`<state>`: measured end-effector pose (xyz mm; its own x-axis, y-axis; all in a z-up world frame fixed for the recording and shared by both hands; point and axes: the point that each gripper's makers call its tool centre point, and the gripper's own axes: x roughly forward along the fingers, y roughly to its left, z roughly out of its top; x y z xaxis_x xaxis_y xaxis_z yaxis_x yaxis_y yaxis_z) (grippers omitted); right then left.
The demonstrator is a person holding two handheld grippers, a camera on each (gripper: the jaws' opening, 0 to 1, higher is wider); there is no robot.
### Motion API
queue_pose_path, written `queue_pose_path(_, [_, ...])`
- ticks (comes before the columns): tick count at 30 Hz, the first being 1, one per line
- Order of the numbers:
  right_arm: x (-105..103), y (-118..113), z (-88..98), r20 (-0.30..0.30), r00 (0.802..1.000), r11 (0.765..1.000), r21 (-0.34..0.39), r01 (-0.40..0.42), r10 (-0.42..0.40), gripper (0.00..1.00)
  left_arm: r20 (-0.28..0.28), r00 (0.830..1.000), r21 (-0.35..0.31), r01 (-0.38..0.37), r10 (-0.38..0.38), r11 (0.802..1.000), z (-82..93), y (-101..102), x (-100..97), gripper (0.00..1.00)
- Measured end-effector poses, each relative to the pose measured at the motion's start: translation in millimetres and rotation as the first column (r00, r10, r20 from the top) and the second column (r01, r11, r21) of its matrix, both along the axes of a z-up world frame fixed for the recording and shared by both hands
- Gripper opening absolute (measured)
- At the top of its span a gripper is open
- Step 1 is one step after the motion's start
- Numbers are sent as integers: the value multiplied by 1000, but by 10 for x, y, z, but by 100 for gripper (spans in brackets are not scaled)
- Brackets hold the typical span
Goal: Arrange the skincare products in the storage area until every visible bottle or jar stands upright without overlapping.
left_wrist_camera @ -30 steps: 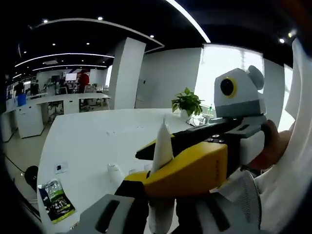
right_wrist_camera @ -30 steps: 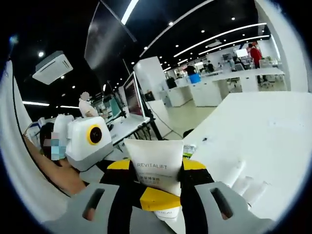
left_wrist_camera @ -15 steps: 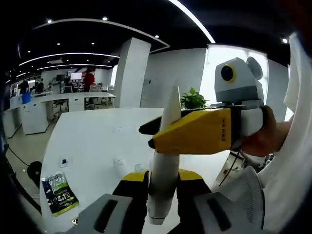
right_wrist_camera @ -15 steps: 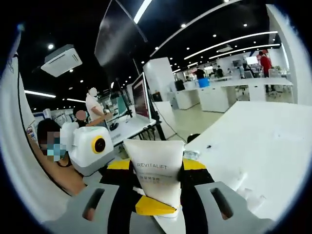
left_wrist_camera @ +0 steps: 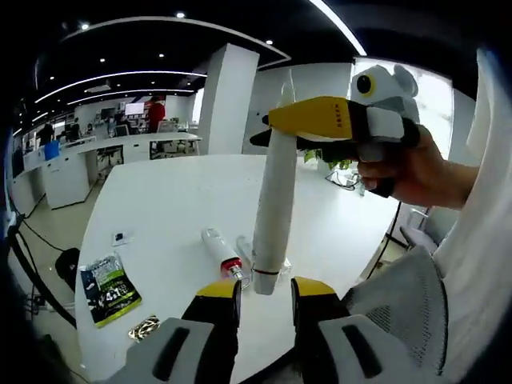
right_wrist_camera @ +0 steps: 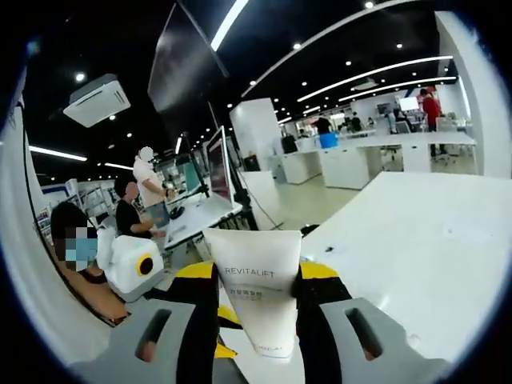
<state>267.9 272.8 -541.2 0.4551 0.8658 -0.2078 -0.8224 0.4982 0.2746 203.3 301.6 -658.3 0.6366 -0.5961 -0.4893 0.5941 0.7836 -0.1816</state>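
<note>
Right gripper [right_wrist_camera: 256, 308]: clamped on the white tube [left_wrist_camera: 274, 188], which is printed REVITALIFT; in the left gripper view it grips the tube near its flat sealed top.
Tube: hangs near-vertical in the air above the white surface [left_wrist_camera: 160, 216], cap end down, just above the left gripper [left_wrist_camera: 264, 308].
Left gripper: jaws apart, nothing between them; the tube's lower end sits above the gap, apparently not touching.
On the surface: a small white bottle with a red band [left_wrist_camera: 222, 250] lies on its side beyond the left gripper, with another small item just right of it, too blurred to name; a green packet [left_wrist_camera: 110, 288] lies at the near left edge.
Risk, slip: the grip is on the thin crimped end, so the tube could swing or slide out.
Risk, tipping: a tall, narrow tube stood on its cap will probably topple if released before it settles.
Risk, collision: lowering it could strike the lying bottle, roll it, or leave the two overlapping.
</note>
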Motion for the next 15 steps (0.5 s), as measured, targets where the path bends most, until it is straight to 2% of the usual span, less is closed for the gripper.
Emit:
queue_pose_path(5, [164,-109,-30,7,1000,999,-13,29,-29,35,4,1000,105,-13,13,994,-158,243,13,31])
queue_pose_path(8, [280,-175,-36,7,999,999,-20,47,-47,35,-2,1000,161,-18,19,987,-240,320,34,36])
queue_pose_path(13, [451,-272,-18,20,997,997,-33,75,-74,35,2,999,220,-35,35,975,-379,395,95,55])
queue_pose_path(15, [505,-302,-18,23,996,996,-39,82,-81,35,3,999,246,-32,32,969,-444,420,97,58])
